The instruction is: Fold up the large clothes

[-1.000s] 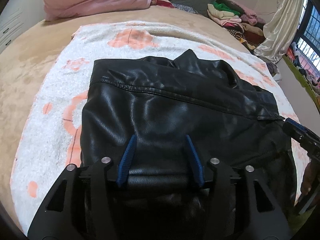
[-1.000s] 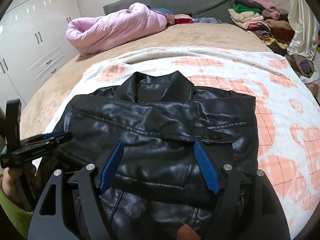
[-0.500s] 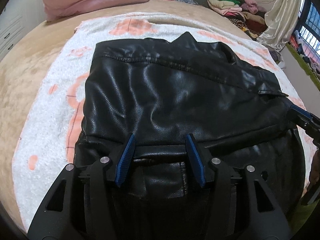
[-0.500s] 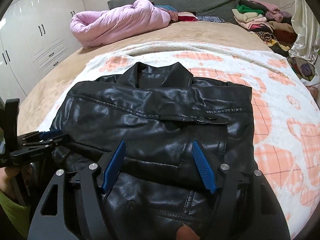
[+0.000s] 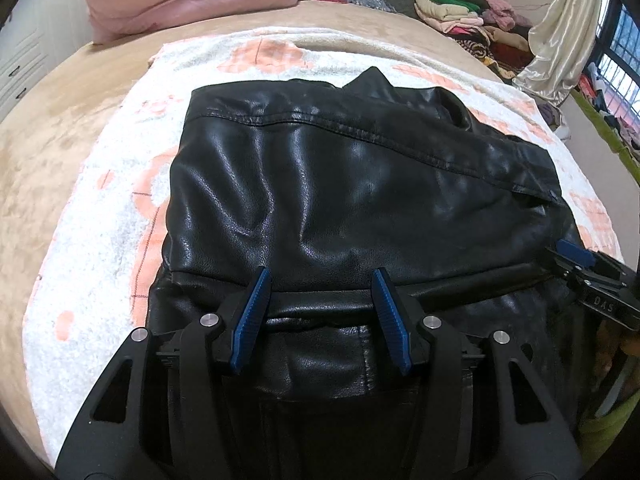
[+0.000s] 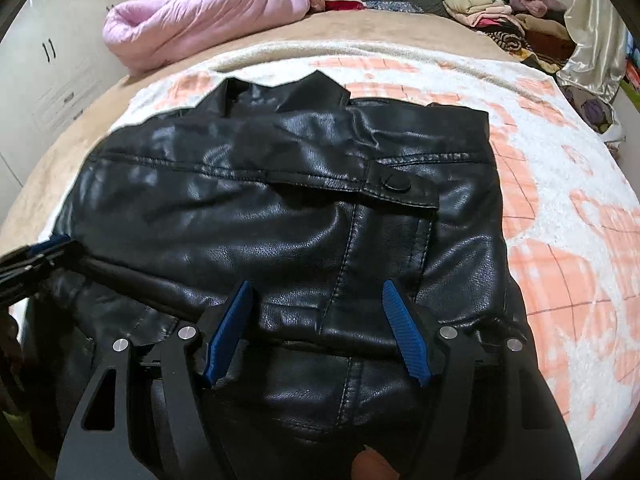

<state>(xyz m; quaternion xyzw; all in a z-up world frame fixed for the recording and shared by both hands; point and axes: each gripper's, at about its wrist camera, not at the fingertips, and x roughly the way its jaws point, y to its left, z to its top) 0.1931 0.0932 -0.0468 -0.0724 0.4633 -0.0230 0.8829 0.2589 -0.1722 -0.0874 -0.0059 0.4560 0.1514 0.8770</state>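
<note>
Black leather jacket point(image 5: 352, 184) lies long axis across frame, collar toward top, on white-and-orange blanket point(image 5: 100, 216) over tan bed point(image 6: 384, 28). Left gripper point(image 5: 322, 286) and right gripper point(image 6: 316, 298) jaws apart, nothing clamped.

Black leather jacket point(image 6: 280, 208) folded on white-and-peach blanket point(image 6: 560, 208), right gripper point(image 6: 316, 296) above its near fold, jaws apart, left gripper point(image 6: 36, 256) at left edge, pink duvet point(image 6: 200, 20) beyond

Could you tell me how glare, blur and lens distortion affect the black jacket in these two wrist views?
Left wrist view: the black jacket carries soft white glare along its wrinkles, and the fisheye bends the bed's edges. Right wrist view: the jacket's far left shoulder is smeared by blur, while the snap tab stays sharp; dark vignetting fills the corners.
</note>
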